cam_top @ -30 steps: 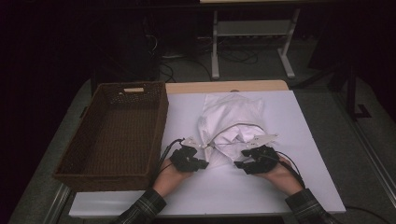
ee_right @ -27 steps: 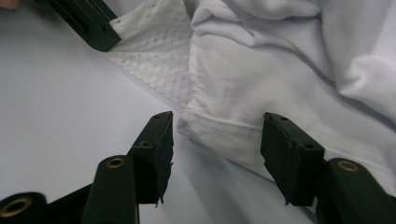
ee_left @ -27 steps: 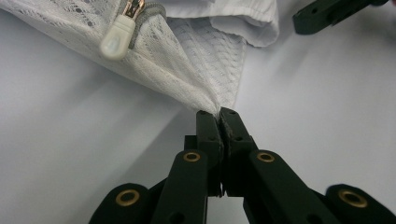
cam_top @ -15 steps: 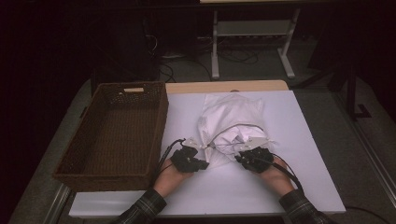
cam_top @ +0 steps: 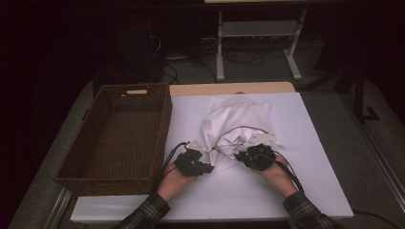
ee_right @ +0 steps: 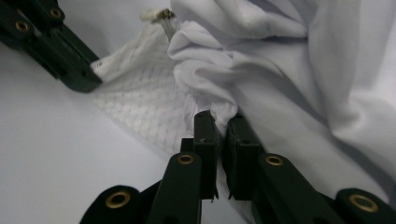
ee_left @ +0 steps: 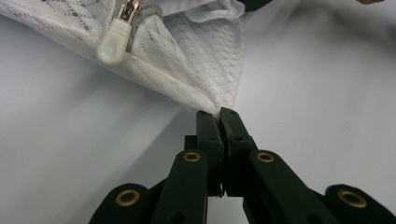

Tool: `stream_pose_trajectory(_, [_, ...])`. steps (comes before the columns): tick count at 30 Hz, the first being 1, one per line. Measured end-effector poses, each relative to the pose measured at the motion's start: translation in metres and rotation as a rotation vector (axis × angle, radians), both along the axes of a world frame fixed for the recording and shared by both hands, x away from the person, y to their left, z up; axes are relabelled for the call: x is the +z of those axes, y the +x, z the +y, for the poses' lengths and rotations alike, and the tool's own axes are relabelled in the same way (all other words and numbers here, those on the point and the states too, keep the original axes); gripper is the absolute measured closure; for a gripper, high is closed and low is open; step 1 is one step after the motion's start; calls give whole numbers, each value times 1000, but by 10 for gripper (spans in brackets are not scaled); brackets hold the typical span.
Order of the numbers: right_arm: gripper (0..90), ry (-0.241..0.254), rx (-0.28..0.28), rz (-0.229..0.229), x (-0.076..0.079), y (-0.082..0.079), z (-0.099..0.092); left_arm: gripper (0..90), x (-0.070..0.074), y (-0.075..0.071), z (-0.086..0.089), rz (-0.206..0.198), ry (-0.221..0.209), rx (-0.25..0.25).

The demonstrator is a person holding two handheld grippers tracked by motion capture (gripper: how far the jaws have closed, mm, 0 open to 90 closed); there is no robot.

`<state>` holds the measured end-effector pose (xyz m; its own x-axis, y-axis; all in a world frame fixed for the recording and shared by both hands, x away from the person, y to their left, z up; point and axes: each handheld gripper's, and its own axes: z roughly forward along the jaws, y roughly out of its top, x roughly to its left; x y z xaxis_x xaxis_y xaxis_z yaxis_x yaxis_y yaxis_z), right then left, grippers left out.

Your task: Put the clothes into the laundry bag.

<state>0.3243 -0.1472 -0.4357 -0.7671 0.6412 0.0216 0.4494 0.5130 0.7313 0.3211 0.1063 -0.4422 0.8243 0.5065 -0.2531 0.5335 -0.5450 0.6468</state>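
A white mesh laundry bag [cam_top: 236, 121] lies on the white table top [cam_top: 305, 181], with white cloth [ee_right: 280, 70] bulging out of its opening. My left gripper [ee_left: 219, 113] is shut on a corner of the mesh [ee_left: 205, 60], just below the pale zipper pull [ee_left: 113, 41]. My right gripper [ee_right: 222, 119] has just been closing, and a fold of the white cloth is now pinched between its pads. In the high view the left gripper [cam_top: 207, 155] and the right gripper [cam_top: 242, 152] face each other at the bag's near end. The left gripper [ee_right: 88, 79] also appears in the right gripper view, at the mesh edge [ee_right: 140, 102].
A brown wicker basket [cam_top: 163, 125] stands empty at the left, its right wall close to my left hand. A bare wooden strip [cam_top: 229, 88] runs along the far edge of the table. Metal stand legs [cam_top: 258, 43] rise behind the table.
The right gripper edged a little toward the bag and its jaws closed onto the white cloth. The left gripper kept still on the mesh corner.
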Motion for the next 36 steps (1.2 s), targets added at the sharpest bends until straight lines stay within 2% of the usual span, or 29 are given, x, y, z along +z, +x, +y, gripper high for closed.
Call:
stream_pose_trajectory(6, [839, 22, 16, -5, 5, 8, 17, 884, 1, 0, 0, -6, -7, 0])
stream_pose_trajectory(15, [840, 18, 10, -1, 4, 20, 41, 888, 5, -1, 1, -26, -11, -10])
stream_pose_trajectory(27, [843, 21, -48, 0, -4, 35, 47, 892, 9, -3, -1, -31, -37, -43])
stream_pose_trajectory(28, [843, 29, -71, -1, -5, 43, 48, 892, 9, -3, 0, -30, -40, -44])
stream_pose_trajectory(36, [843, 40, -110, -19, -8, 59, 50, 892, 10, -3, 0, -29, -51, -46])
